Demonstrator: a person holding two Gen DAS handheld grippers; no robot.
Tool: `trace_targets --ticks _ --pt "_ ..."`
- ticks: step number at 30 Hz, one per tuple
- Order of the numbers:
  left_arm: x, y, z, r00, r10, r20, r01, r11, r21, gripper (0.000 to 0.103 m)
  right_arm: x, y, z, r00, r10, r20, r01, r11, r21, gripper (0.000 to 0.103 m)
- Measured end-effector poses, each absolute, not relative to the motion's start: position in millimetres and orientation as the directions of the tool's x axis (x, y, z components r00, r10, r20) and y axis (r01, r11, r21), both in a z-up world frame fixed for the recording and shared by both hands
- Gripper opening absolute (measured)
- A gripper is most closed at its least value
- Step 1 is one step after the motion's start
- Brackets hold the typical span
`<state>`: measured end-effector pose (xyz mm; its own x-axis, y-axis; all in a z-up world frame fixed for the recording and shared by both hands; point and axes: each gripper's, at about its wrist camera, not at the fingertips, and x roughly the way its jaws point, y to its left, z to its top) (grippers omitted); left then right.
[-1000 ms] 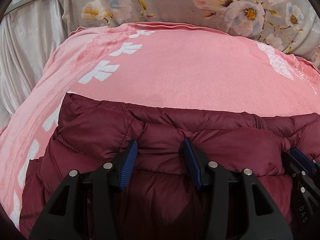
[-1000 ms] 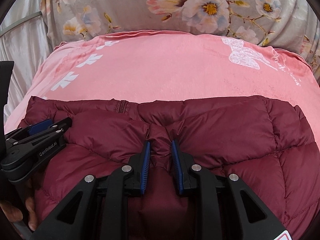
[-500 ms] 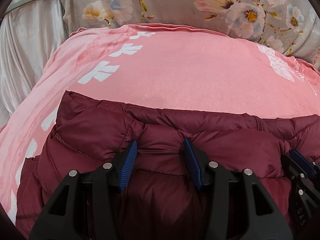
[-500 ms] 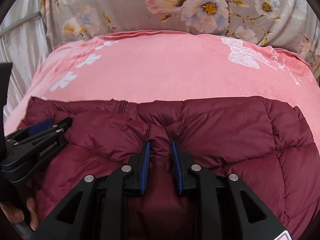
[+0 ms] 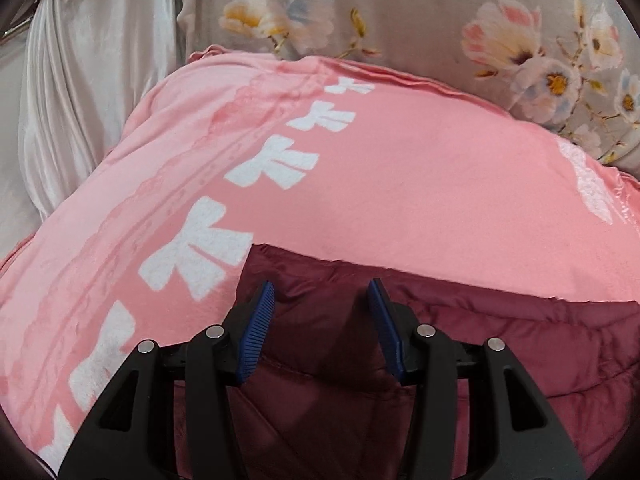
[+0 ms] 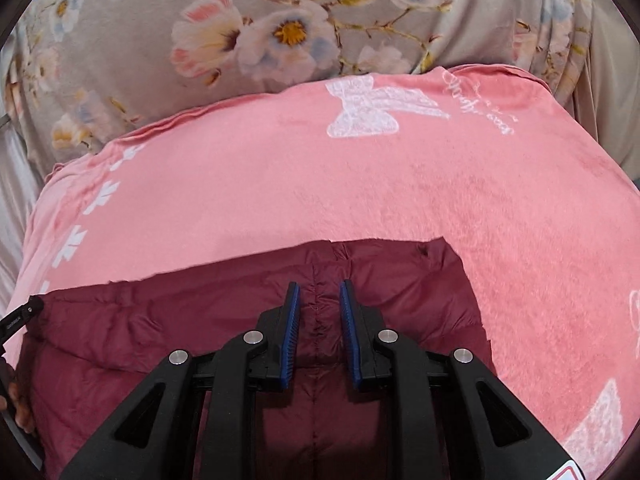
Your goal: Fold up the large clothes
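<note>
Spread over a pink blanket, the maroon puffer jacket is mid-fold, its edge pinched by both the left gripper and right gripper, folding apparently unfinished.

Jacket bottom (frame edge) cropped

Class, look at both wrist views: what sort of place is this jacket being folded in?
Probably a bedroom at home: the maroon puffer jacket lies on a pink fleece blanket, with floral bedding behind.
</note>
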<state>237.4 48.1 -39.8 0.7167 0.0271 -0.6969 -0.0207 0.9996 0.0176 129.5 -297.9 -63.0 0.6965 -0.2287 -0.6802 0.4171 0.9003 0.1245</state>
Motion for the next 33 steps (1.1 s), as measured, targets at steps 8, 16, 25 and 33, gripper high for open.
trace_targets --ticks 8,16,25,33 --pt "241.6 46.5 -63.6 0.707 0.042 -0.706 -0.022 0.999 0.038 0.051 137.2 -293.5 -77.8 0.671 -0.250 -0.698 0.424 0.902 0.085 0.018" --pt "241.6 41.3 -71.4 0.703 0.064 -0.709 -0.024 0.997 0.066 0.052 142.0 -286.5 -83.3 0.646 -0.293 -0.705 0.436 0.899 0.026 0.019" --pt "242.7 40.1 -73.4 0.699 0.074 -0.711 -0.025 0.997 0.078 0.052 137.2 -283.8 -76.5 0.663 -0.308 -0.682 0.448 0.894 0.032 0.019" --pt "228.8 53.7 -61.8 0.697 0.010 -0.717 -0.009 1.000 0.005 0.063 105.1 -200.9 -39.8 0.796 -0.175 -0.579 0.296 0.948 0.121 0.024"
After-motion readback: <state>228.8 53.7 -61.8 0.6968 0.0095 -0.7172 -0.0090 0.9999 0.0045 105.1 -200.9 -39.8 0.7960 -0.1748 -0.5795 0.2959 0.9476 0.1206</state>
